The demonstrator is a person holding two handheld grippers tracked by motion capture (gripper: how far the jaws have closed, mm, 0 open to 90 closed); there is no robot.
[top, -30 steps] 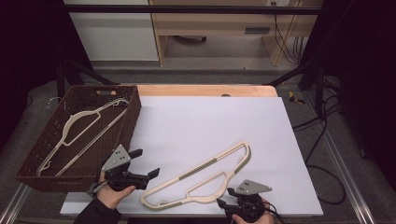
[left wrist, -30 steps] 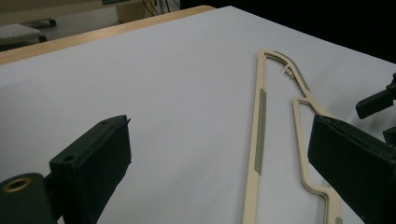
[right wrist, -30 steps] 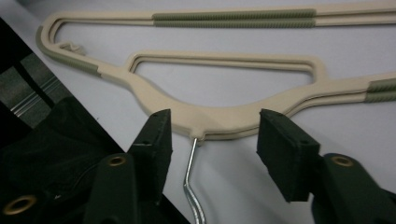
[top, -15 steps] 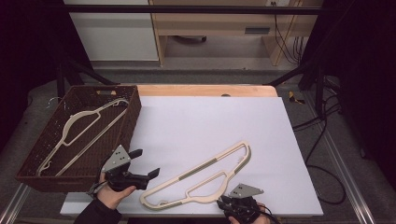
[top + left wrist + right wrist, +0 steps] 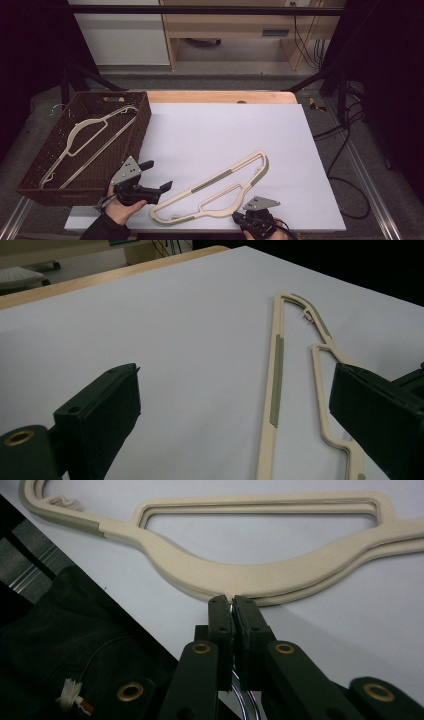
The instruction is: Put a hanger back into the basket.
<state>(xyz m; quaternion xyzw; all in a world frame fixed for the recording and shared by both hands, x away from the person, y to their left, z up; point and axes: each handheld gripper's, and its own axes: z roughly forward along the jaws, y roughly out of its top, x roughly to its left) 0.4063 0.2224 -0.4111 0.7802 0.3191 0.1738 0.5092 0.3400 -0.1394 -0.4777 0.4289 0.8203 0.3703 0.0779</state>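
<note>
A cream plastic hanger [image 5: 215, 189] lies flat and slantwise on the white board, and it also runs across the top of the right gripper view [image 5: 260, 575]. My right gripper [image 5: 243, 217] is at the hanger's near edge, by the board's front rim. Its jaws have just been closing, and the right gripper [image 5: 232, 601] is shut on the thin metal hook [image 5: 240, 692] at the hanger's middle. My left gripper [image 5: 160, 175] stands open to the left of the hanger's lower end. Between the left gripper's [image 5: 235, 385] jaws there is only bare board, and the hanger [image 5: 276, 380] lies just inside its right jaw.
A dark wicker basket [image 5: 142, 117] sits at the left edge, holding another cream hanger [image 5: 82, 137]. The white board [image 5: 220, 130] stretches bare toward a wooden strip [image 5: 215, 96] at the far edge. Cables [image 5: 345, 145] hang off the right side.
The right gripper has crept a little toward the board's front edge at the hanger's middle. The left gripper and the hanger have stayed put.
</note>
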